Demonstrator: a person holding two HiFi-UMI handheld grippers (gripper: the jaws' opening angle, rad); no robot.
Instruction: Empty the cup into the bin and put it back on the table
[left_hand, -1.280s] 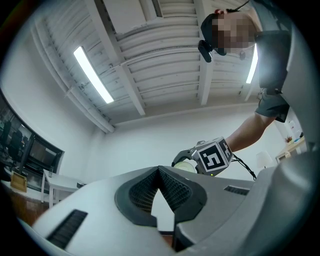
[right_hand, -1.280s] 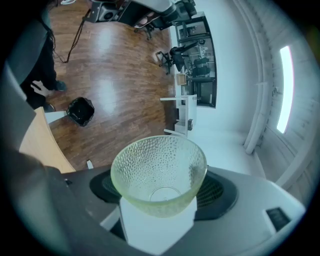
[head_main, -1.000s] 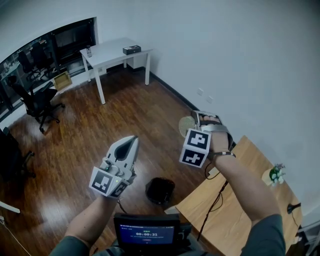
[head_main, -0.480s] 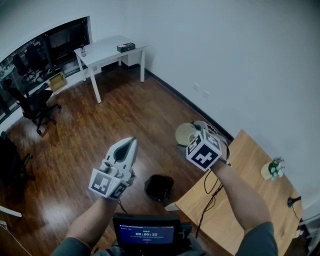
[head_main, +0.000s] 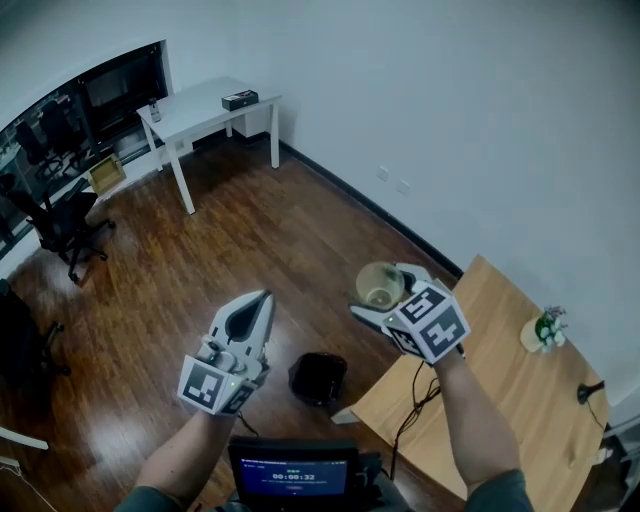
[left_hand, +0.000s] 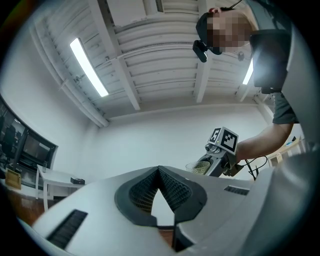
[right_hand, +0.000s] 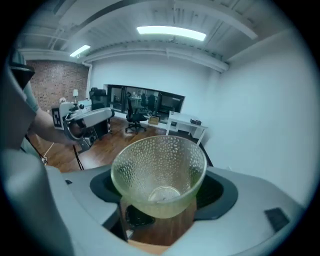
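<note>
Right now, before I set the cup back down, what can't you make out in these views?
Bin contents: head view, the inside is too dark and small.
Wooden table: head view, cut off by the right and bottom edges, partly behind the right arm.
Surface under the cup: right gripper view, the cup itself covers it.
Box on the white desk: head view, too small to identify.

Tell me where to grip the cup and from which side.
Grip the cup low on its wall, near the narrow base, from the side, one jaw on each flank, as the right hand-held gripper does now. It flares to a wide rim, so the base fits the jaws and the mouth stays clear.
</note>
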